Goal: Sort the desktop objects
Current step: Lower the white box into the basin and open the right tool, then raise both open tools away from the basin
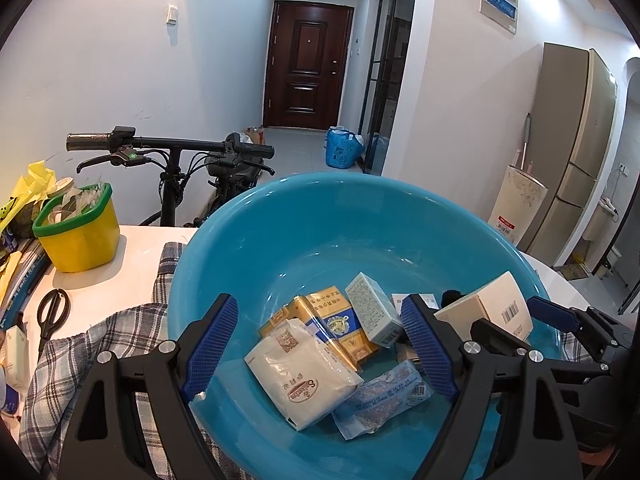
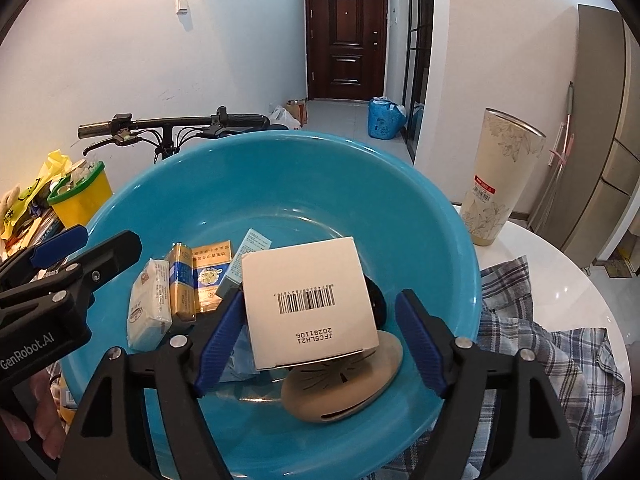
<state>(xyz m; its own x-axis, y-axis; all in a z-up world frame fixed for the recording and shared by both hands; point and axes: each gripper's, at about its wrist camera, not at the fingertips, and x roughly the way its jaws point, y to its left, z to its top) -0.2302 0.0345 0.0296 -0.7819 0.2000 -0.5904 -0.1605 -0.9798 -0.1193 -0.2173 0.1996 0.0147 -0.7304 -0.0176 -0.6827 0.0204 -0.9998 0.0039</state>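
Observation:
A blue basin (image 1: pixel 304 216) (image 2: pixel 168 200) sits on the white table and holds a white tissue pack (image 1: pixel 304 376) (image 2: pixel 148 304), gold cigarette boxes (image 1: pixel 332 324) (image 2: pixel 204 276), a pale blue box (image 1: pixel 372 312), a plastic packet (image 1: pixel 384 400), a beige oval case (image 2: pixel 344 384) and a white barcode box (image 2: pixel 308 304) (image 1: pixel 492 308). My left gripper (image 1: pixel 320 356) is open above the tissue pack. My right gripper (image 2: pixel 320 344) is open, jaws either side of the white box, which rests on the beige case.
A yellow bin with a green rim (image 1: pixel 80 228) (image 2: pixel 80 196), scissors (image 1: pixel 52 316) and clutter lie at the left. A plaid cloth (image 1: pixel 92 344) (image 2: pixel 552 344) lies under the basin. A tall floral cup (image 2: pixel 500 180) stands at the right. A bike (image 1: pixel 172 152) is behind the table.

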